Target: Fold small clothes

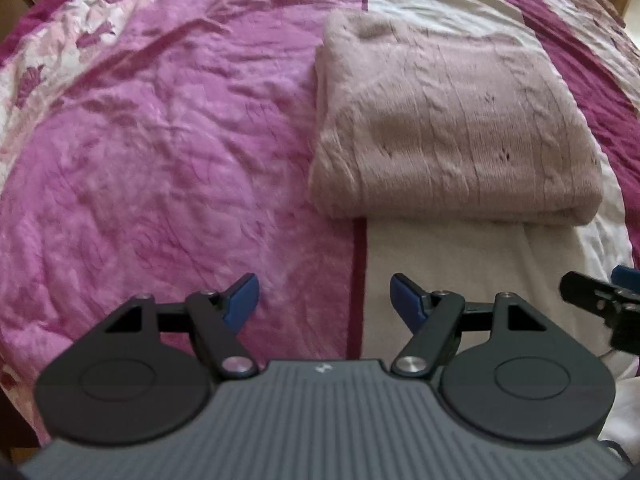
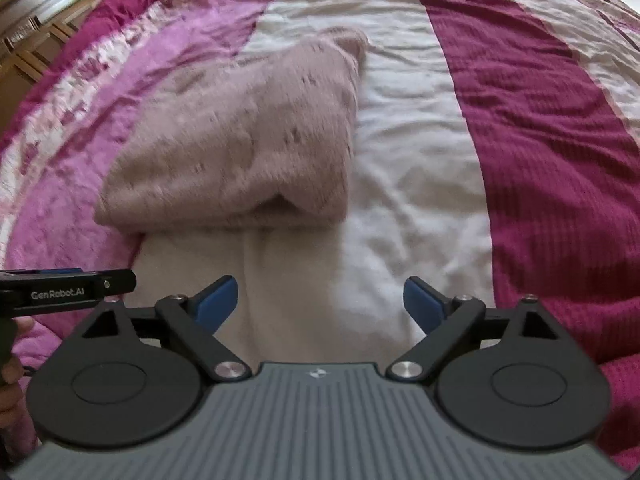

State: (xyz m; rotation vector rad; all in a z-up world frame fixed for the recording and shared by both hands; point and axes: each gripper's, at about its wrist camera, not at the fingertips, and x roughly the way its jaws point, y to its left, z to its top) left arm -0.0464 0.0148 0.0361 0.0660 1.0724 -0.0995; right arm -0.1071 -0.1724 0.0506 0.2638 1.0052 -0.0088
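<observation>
Both grippers, left gripper [image 1: 324, 296] and right gripper [image 2: 320, 300], hang spread and empty, apparently since the pink sweater [image 1: 452, 120] lies folded on the bedspread [image 1: 160, 160].

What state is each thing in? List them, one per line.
Sweater: folded into a neat block, lying flat on the bedspread, untouched.
Bedspread: spread out, wrinkled.
Left gripper: open, empty, short of the sweater.
Right gripper: open, empty, short of the sweater.
</observation>
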